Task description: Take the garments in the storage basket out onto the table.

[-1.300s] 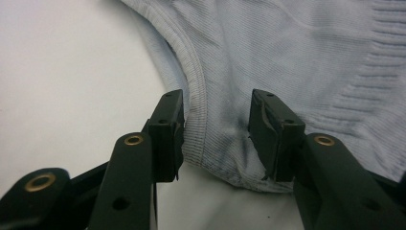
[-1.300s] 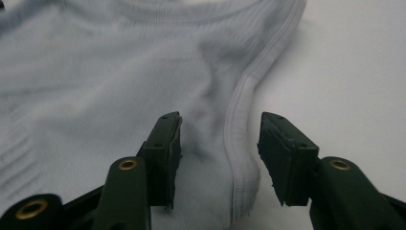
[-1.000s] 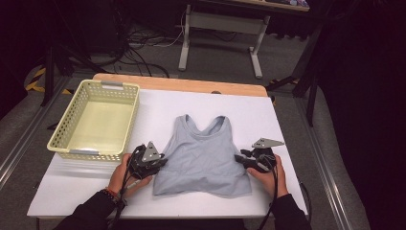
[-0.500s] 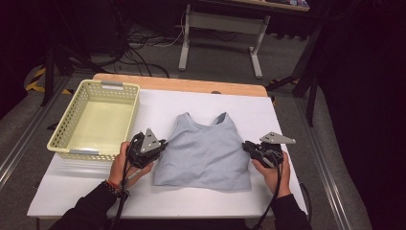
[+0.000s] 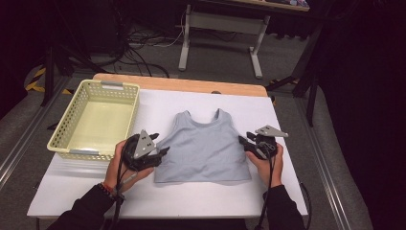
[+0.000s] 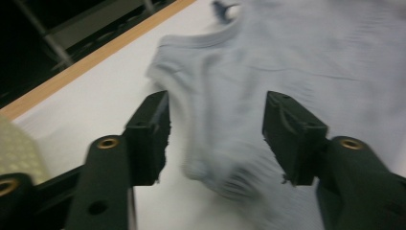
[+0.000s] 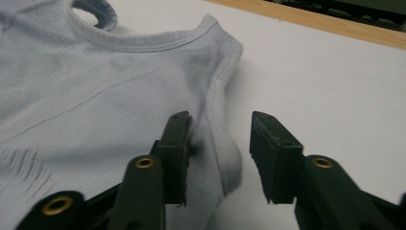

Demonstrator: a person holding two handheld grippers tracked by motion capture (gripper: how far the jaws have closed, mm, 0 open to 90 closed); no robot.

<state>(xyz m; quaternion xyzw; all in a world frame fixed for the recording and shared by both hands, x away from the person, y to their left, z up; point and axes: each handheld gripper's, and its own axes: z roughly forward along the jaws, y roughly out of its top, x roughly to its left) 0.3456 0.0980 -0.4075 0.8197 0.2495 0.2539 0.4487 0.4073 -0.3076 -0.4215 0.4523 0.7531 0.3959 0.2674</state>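
A pale grey-blue tank top [image 5: 203, 148] lies flat on the white table [image 5: 191, 199], with its straps pointing away from me. My left gripper [image 5: 163, 152] is at the top's left side edge. In the left gripper view the left gripper [image 6: 215, 112] is open and the bunched edge of the tank top [image 6: 311, 57] lies between its jaws. My right gripper [image 5: 243, 142] is at the right side edge. In the right gripper view the right gripper [image 7: 219, 125] is open astride the armhole hem of the tank top [image 7: 95, 86].
A pale yellow plastic basket [image 5: 103, 86] stands at the table's left, just beyond my left hand. A wooden strip [image 5: 182, 85] runs along the table's far edge. Bare white surface lies in front of the top and to its right.
The tank top has shifted slightly away from me and its sides now lie straighter. Both grippers moved a little forward along its side edges.
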